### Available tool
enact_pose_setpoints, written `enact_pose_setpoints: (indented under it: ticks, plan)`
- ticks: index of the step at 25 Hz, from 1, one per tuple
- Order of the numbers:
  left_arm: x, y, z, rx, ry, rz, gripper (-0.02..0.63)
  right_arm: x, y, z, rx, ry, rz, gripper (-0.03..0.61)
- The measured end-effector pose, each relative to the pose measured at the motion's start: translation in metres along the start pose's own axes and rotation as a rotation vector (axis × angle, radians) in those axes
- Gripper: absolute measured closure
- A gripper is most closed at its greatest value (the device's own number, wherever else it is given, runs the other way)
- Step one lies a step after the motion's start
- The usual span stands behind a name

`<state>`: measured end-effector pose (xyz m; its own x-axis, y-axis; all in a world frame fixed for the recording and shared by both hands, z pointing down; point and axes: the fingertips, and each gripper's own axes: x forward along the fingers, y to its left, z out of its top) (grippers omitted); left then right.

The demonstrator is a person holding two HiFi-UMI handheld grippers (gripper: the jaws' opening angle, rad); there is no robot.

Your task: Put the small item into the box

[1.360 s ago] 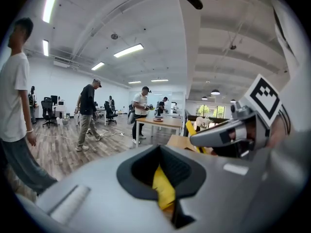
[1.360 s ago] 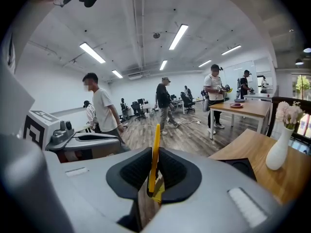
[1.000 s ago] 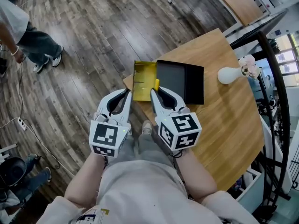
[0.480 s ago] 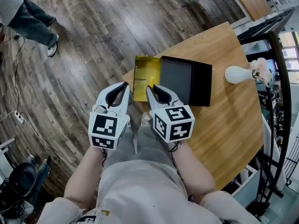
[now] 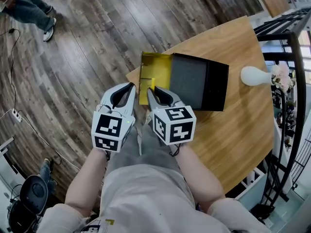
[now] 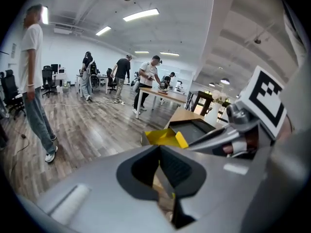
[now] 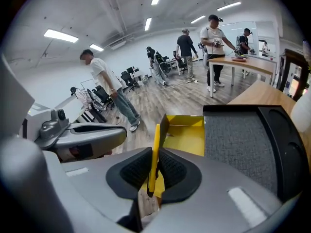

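Observation:
A black box (image 5: 199, 81) lies open on the wooden table (image 5: 243, 130), with a yellow tray part (image 5: 154, 69) at its left end, over the table corner. My right gripper (image 5: 150, 92) is shut on a thin yellow strip (image 5: 152, 84) that stands upright between the pads, just in front of the yellow tray. The right gripper view shows that strip (image 7: 154, 154) clamped on edge, the yellow tray (image 7: 187, 135) and the box's grey lining (image 7: 243, 140) beyond. My left gripper (image 5: 130, 87) hangs beside it over the floor, jaws together and holding nothing (image 6: 160, 178).
A white vase (image 5: 257, 75) with flowers stands on the table right of the box. A black metal rack (image 5: 291, 42) runs along the far right. A person's legs (image 5: 29, 8) are at the top left on the wood floor; several people stand farther off in the room.
My right gripper with the yellow strip has shifted a little left, closer to the yellow tray. The left gripper has hardly moved. The person at top left has walked farther away.

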<state>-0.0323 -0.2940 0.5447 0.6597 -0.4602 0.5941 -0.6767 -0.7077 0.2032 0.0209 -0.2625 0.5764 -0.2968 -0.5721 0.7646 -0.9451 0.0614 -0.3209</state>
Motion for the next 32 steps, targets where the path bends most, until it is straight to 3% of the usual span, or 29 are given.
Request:
enact_pose_setpoints:
  ticks: [8, 13, 21, 32]
  plan:
    - [0.019, 0.011, -0.017, -0.044, 0.033, -0.014, 0.611, 0.032, -0.002, -0.015, 0.012, 0.114, -0.004, 0.535]
    - [0.025, 0.018, -0.027, -0.058, 0.055, -0.023, 0.611, 0.044, -0.013, -0.025, 0.106, 0.158, -0.062, 0.534]
    - [0.029, 0.024, -0.042, -0.071, 0.089, -0.032, 0.611, 0.057, -0.013, -0.033, 0.135, 0.227, -0.073, 0.534]
    - [0.028, 0.021, -0.047, -0.075, 0.096, -0.039, 0.611, 0.058, -0.014, -0.032, 0.146, 0.208, -0.078, 0.535]
